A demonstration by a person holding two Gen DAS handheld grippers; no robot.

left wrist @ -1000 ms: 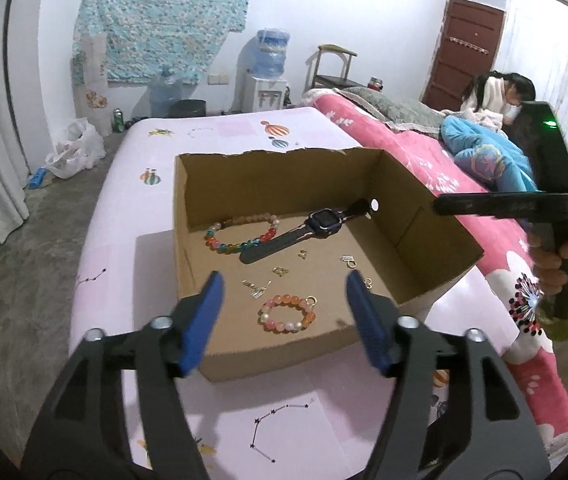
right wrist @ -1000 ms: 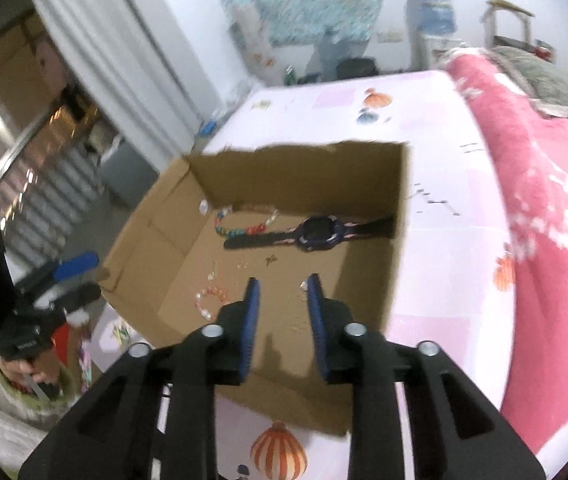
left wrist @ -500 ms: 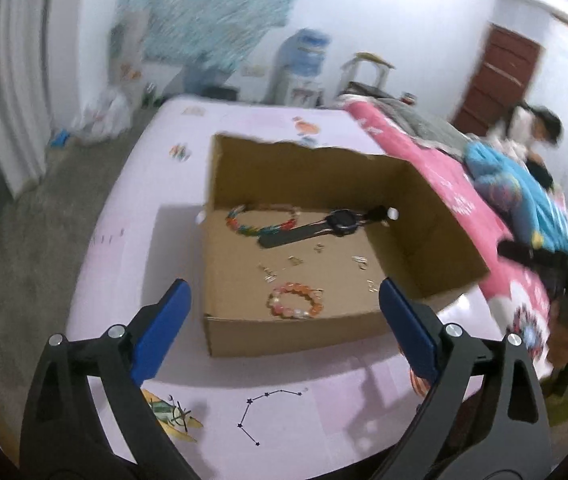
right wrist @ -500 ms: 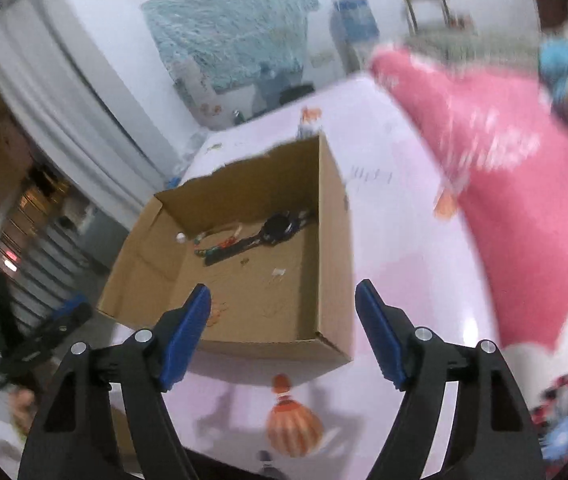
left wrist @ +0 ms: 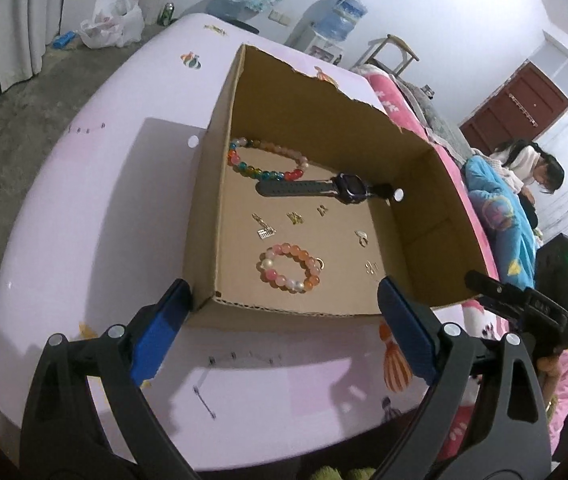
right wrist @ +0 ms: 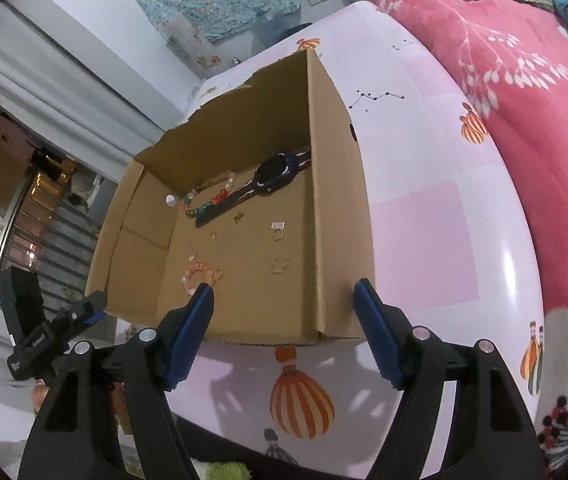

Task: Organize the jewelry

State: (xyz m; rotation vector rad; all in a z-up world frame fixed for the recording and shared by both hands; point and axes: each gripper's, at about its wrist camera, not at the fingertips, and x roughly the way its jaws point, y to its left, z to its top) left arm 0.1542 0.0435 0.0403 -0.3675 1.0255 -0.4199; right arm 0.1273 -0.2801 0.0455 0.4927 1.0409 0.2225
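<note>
An open cardboard box point(left wrist: 203, 216) sits on a lilac bed sheet point(left wrist: 83, 208). Inside lie a pink bead bracelet point(left wrist: 290, 268), a multicolour bead bracelet point(left wrist: 263, 160), a black watch point(left wrist: 324, 189) and several small gold charms point(left wrist: 263, 228). My left gripper point(left wrist: 284, 286) is open, empty, and hovers over the box's near wall. My right gripper point(right wrist: 284, 286) is open and empty too, over the box's near right corner point(right wrist: 336, 240). The right wrist view shows the watch point(right wrist: 271, 172), both bracelets point(right wrist: 207, 200) point(right wrist: 197, 276) and the left gripper point(right wrist: 83, 312) low at the left.
A red flowered blanket point(right wrist: 524, 100) covers the bed to the right of the box. A person point(left wrist: 524, 168) sits beyond it. A water dispenser point(left wrist: 340, 16), a wooden chair point(left wrist: 392, 48), a dark door point(left wrist: 520, 100) and a plastic bag point(left wrist: 111, 24) stand by the far walls.
Both grippers have opened much wider and come down closer to the box's near wall. Each has rolled, so the box now looks tilted. Nothing in the box has moved.
</note>
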